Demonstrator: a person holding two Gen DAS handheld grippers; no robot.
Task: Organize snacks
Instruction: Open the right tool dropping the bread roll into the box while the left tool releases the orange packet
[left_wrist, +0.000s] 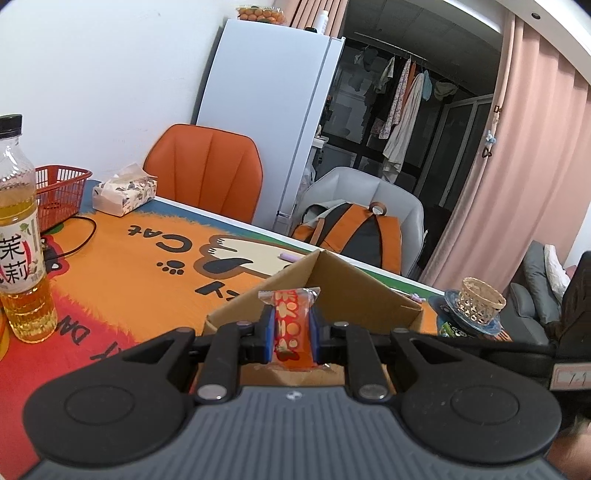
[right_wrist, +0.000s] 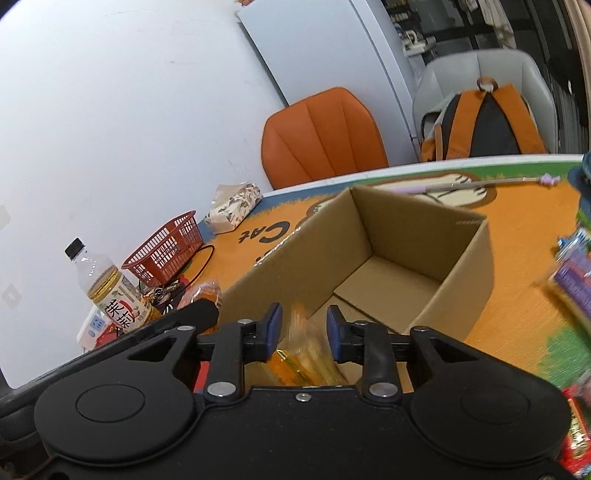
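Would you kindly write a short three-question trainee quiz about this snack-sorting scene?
1. True or false: the left gripper is shut on a red-orange snack packet.
2. Which is the cardboard box like inside? A) packed full B) bare at the far end C) closed by a lid
3. Fill in: the tissue pack lies beside the red ____.

Key: 1 true; 2 B; 3 basket.
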